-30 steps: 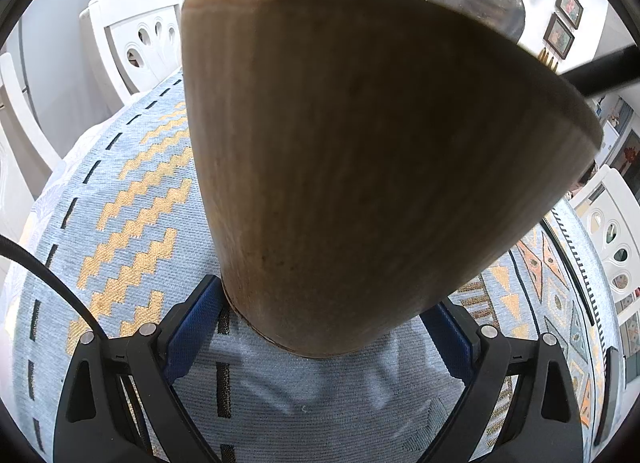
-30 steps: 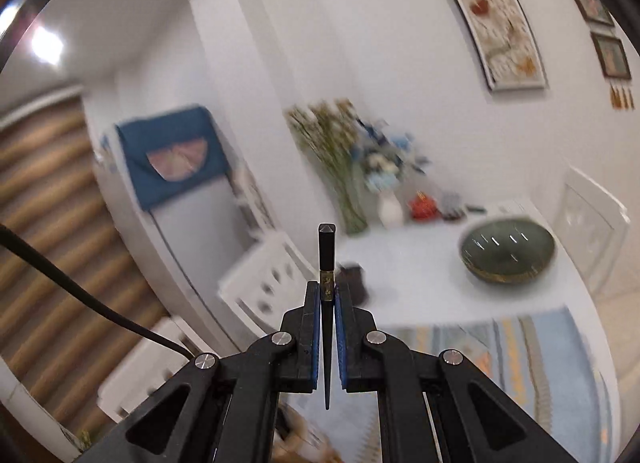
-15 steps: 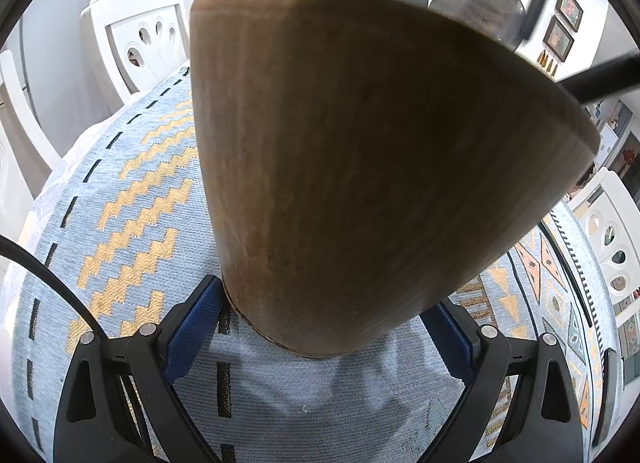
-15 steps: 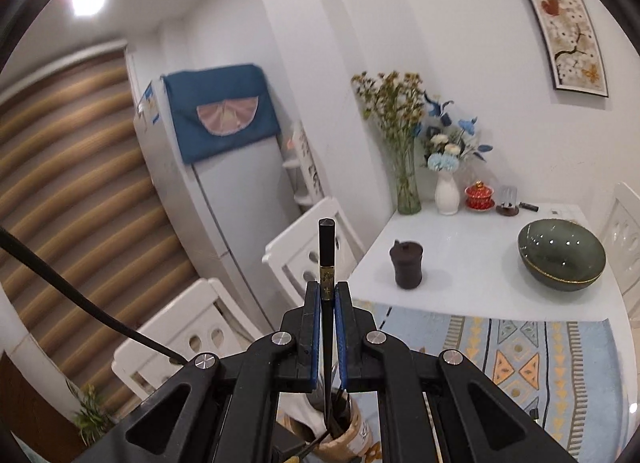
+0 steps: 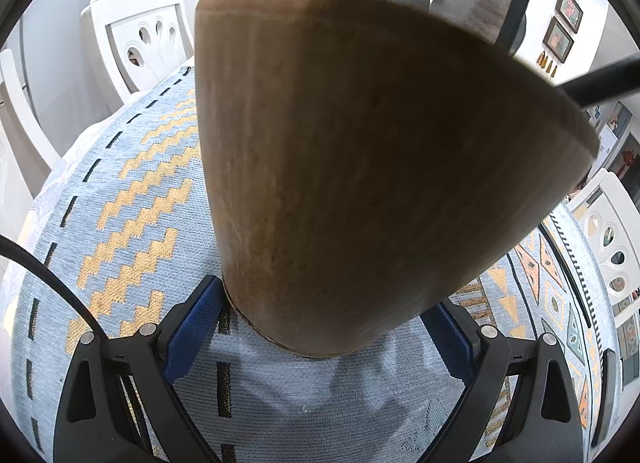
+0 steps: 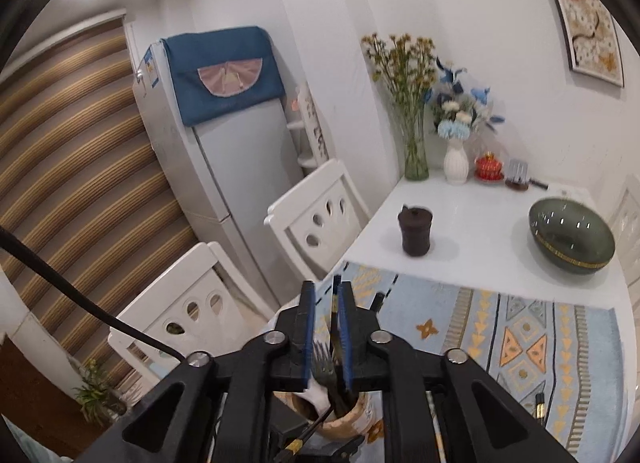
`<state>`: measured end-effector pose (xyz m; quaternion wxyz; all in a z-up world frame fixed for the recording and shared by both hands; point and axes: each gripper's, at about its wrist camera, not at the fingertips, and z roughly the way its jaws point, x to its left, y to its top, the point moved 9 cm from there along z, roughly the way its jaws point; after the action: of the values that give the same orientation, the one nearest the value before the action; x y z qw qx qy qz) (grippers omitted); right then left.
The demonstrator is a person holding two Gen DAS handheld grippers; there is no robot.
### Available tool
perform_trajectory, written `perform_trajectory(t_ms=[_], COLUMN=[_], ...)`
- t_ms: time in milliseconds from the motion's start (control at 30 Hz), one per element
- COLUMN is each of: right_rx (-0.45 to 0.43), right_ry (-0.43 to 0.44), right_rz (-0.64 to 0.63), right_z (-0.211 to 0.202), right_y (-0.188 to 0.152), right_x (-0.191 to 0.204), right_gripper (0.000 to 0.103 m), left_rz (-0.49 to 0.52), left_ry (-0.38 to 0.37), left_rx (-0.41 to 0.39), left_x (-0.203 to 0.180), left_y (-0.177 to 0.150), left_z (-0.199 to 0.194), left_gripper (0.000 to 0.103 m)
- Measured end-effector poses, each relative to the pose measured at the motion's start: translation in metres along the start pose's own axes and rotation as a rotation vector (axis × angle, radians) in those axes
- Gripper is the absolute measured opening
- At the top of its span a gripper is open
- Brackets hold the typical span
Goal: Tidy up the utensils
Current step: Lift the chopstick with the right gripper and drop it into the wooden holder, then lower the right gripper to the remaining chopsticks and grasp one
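Several utensils already stand in the wooden holder (image 5: 380, 167) clamped by the left claw (image 5: 320, 327), while the right claw (image 6: 325, 327), parted, hovers above it around a dark-handled utensil (image 6: 334, 317).

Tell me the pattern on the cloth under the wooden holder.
Light blue weave with gold zigzag steps and black dashes on the cloth beside the wooden holder; left wrist view shows it best.

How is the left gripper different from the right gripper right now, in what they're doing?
The left gripper is spread wide around the base of the wooden utensil holder; the right gripper is narrow, its jaws slightly apart around a thin black utensil handle. The left sits low by the blue tablecloth; the right hovers above the holder's mouth. Both have blue pads.
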<state>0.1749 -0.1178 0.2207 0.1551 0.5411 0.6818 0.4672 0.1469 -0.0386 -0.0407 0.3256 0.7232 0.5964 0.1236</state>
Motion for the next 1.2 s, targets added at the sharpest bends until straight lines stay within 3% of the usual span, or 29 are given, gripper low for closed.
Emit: perform_trajectory(t_ms=[200,333,567,800,933,1033,1100,1200], right_rx=[-0.046,-0.097,-0.125,-0.101,-0.031,0.095,0.168,0.295], right_ry=[-0.015,-0.034,-0.139,-0.271,-0.349,-0.422,-0.405,-0.352], right_rz=[0.045,0.1,0.142,0.31,0.385,0.435,0.47,0.534], right_z=[-0.015,-0.032,-0.057,-0.075,-0.073,-0.057,-0.042,-0.018], right_y=[0.009,0.017,0.016,-0.008,-0.034,-0.073,-0.1,-0.151], right_x=[-0.017,-0.037,-0.082,-0.159,-0.2,-0.235,-0.25,-0.268], right_gripper=[0.026,0.048,0.049,0.049,0.049,0.049,0.048,0.03], left_rz=[0.0,0.0,0.0,0.0,0.0,0.001,0.0,0.001], left_ry=[0.0,0.0,0.0,0.001,0.001,0.001,0.001,0.002], left_rx=[0.0,0.0,0.0,0.0,0.0,0.001,0.001,0.001], left_x=[0.001,0.001,0.001,0.001,0.0,0.001,0.001,0.002], left_y=[0.0,0.0,0.0,0.0,0.0,0.0,0.0,0.0], left_z=[0.0,0.0,0.0,0.0,0.0,0.0,0.0,0.0], left_gripper=[0.096,0.096,0.096,0.096,0.096,0.096,0.096,0.096])
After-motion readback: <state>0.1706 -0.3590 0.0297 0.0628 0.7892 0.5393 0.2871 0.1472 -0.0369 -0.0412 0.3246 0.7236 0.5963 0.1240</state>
